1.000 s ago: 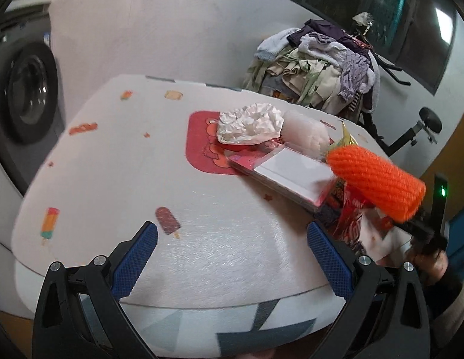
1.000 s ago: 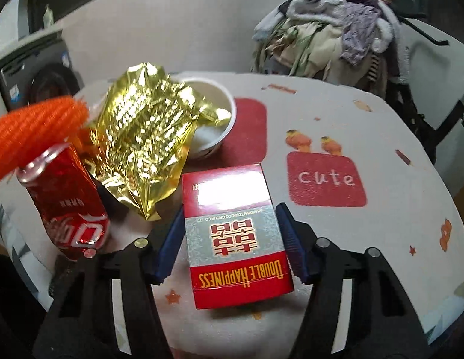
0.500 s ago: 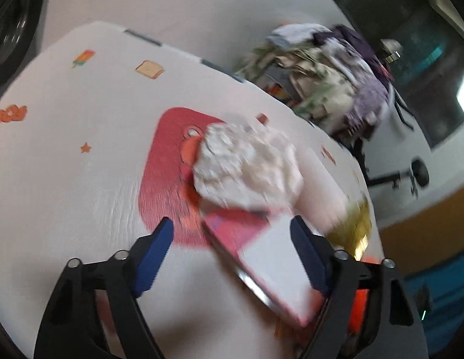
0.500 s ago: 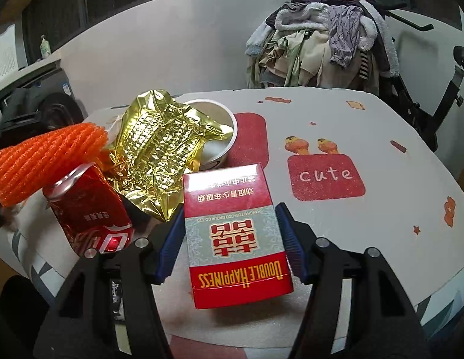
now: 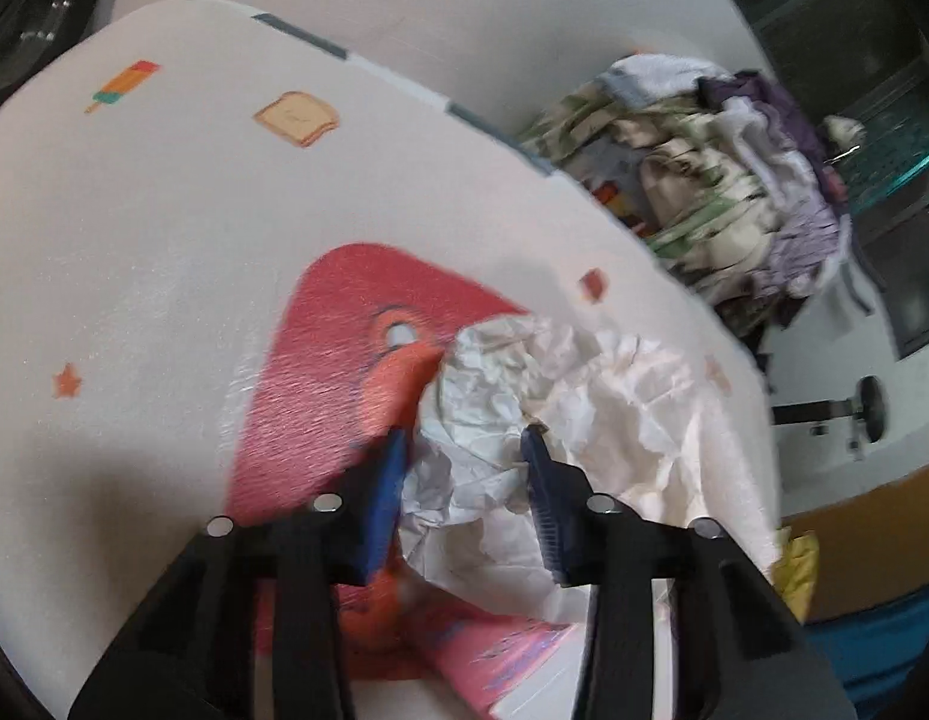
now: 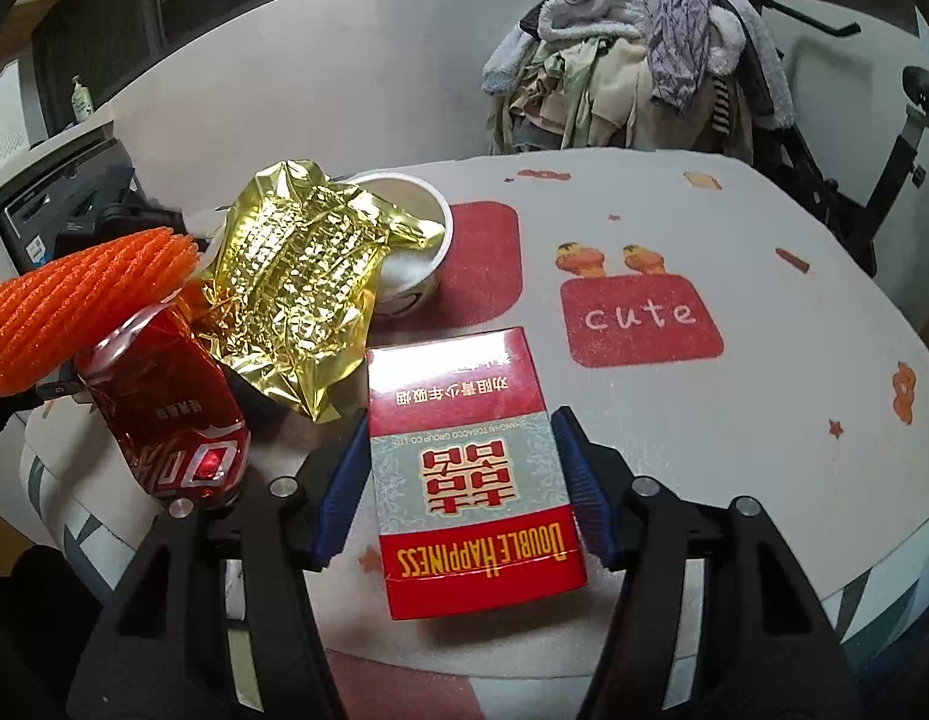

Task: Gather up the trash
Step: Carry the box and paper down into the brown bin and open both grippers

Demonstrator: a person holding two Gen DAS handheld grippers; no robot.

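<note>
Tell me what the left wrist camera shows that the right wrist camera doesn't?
Only the left wrist view shows the crumpled white paper wad, with the left gripper closing on it, pads already digging in, plus a toast drawing.

Only the right wrist view shows the red and grey cigarette box clamped in the right gripper, the crinkled gold foil wrapper, the dented red soda can, the orange foam net sleeve and the white bowl.

Both show the white printed tablecloth and the heap of clothes.
</note>
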